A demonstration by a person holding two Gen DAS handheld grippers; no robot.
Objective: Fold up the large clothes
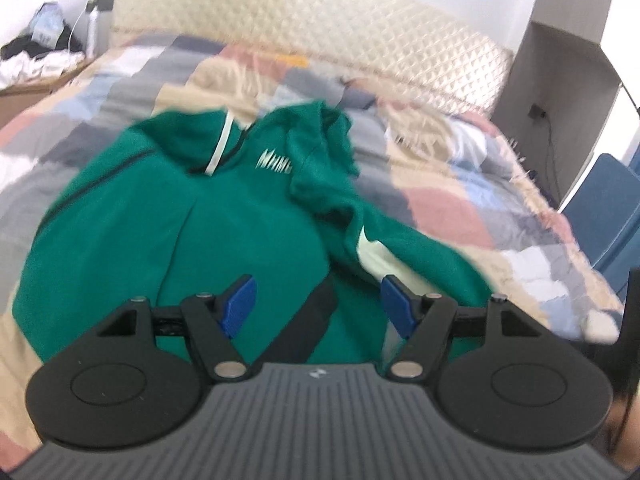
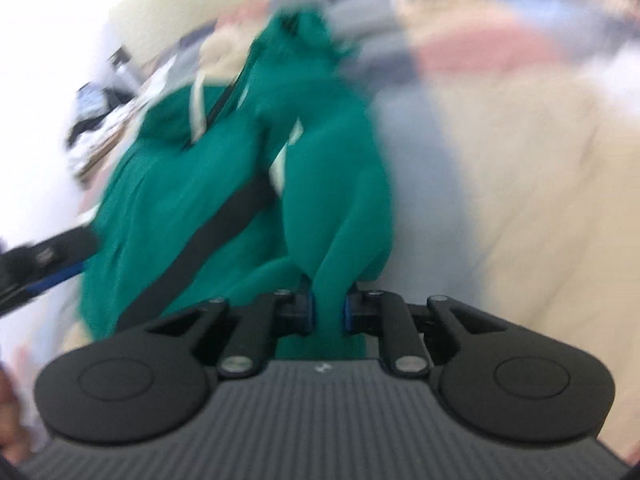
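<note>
Hoodie [image 1: 224, 216] lengthwise up bed [image 1: 500, 184] — hood far, right gripper [image 2: 329, 312] pinching it

The green hoodie [image 1: 140, 232] is soft matt cloth lying on a patchwork cloth quilt [image 1: 472, 208], the far headboard [image 1: 320, 28] looks quilted and padded, and the left gripper [image 1: 318, 312] is matt black plastic with smooth blue fingers [image 1: 240, 308].

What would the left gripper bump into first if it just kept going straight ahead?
Most likely the green hoodie. The left gripper is open and empty, and the hoodie spread on the bed fills the view beyond its fingertips. Depth is hard to judge through this blurred fisheye.
</note>
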